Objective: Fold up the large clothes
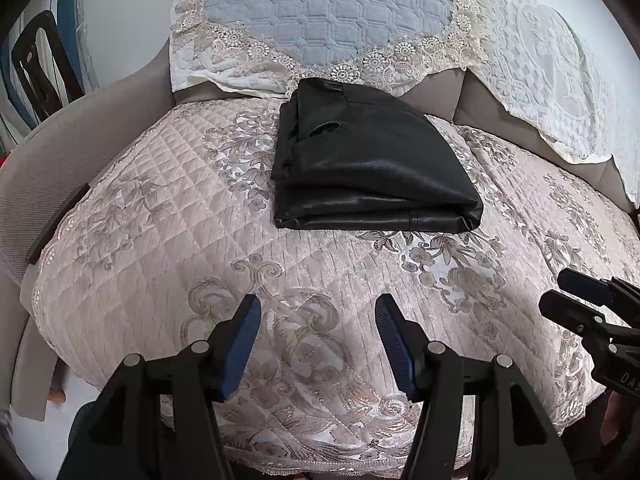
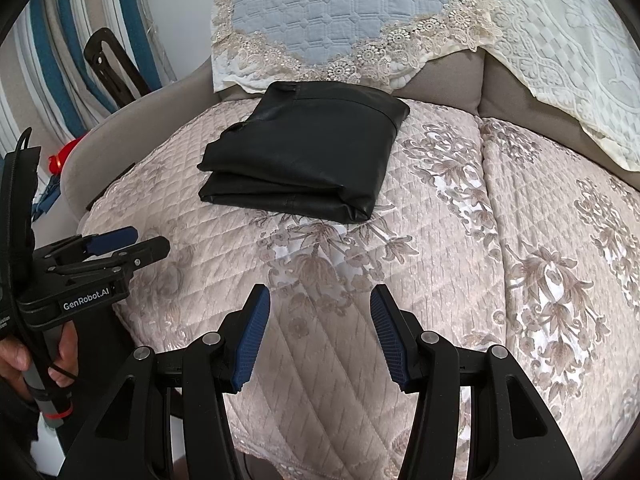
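A black leather-like garment [image 1: 368,164] lies folded into a thick rectangle near the back of the sofa seat [image 1: 160,240], also seen in the right wrist view [image 2: 304,160]. My left gripper [image 1: 318,308] hovers open over the seat's front part, well short of the garment, with nothing between its blue pads [image 1: 244,344]. My right gripper [image 2: 320,300] is likewise open and empty over the front of the seat. Each gripper shows in the other's view: the right one [image 1: 560,292] at the right edge, the left one [image 2: 148,242] at the left, held by a hand [image 2: 24,364].
The seat has a pink quilted floral cover [image 2: 440,280]. A blue lace-edged cloth [image 1: 320,12] and a white lace cloth [image 1: 560,72] drape the backrest. The grey armrest [image 1: 60,152] curves on the left. Striped items [image 2: 48,60] and a red object [image 2: 60,158] stand beyond it.
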A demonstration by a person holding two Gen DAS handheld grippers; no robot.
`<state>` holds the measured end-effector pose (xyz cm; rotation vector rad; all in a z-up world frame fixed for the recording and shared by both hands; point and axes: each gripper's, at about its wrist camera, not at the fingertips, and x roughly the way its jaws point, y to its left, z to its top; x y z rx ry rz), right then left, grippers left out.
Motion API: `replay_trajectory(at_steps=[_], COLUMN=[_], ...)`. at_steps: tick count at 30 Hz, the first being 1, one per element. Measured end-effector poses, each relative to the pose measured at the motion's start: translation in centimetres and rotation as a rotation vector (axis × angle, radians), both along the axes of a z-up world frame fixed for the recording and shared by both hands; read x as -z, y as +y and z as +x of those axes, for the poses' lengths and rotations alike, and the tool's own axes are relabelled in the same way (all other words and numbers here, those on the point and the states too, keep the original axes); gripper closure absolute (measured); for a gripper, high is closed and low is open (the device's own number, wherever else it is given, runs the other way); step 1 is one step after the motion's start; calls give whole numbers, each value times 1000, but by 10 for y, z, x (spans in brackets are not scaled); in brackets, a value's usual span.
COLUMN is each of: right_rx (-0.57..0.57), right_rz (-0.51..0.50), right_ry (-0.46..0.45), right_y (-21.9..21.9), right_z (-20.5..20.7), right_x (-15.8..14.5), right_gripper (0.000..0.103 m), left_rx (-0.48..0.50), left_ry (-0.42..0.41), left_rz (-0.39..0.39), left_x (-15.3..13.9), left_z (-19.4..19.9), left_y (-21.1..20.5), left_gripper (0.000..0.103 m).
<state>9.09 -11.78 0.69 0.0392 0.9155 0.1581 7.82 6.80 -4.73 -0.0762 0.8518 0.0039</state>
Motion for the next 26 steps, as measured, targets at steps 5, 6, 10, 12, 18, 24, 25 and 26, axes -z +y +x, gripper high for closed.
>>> replay_trajectory(at_steps=[5, 6, 10, 12, 18, 24, 25, 26], right_rx=[1, 1, 1, 2, 2, -4, -4, -4], right_rz=[1, 1, 1, -1, 1, 0, 0, 0], right_ry=[1, 1, 1, 1, 5, 1, 0, -1], right_y=[0, 0, 0, 1, 0, -1, -2, -2], right_z=[0, 0, -1, -1, -3, -3, -3, -3], right_x=[0, 0, 0, 1, 3, 2, 2, 1], right_gripper=[50, 50, 50, 50, 50, 50, 50, 50], left_rx=[1, 1, 0, 2, 1, -4, -3, -2], left_ry=[3, 4, 6, 6, 7, 6, 8, 10], left_rz=[-4, -4, -2, -3, -2, -14, -14, -16], left_x=[0, 0, 0, 0, 0, 1, 2, 2], left_z=[0, -1, -1, -1, -1, -1, -1, 0], left_y=[0, 0, -1, -2, -2, -2, -2, -2], left_gripper=[42, 42, 42, 42, 42, 42, 42, 42])
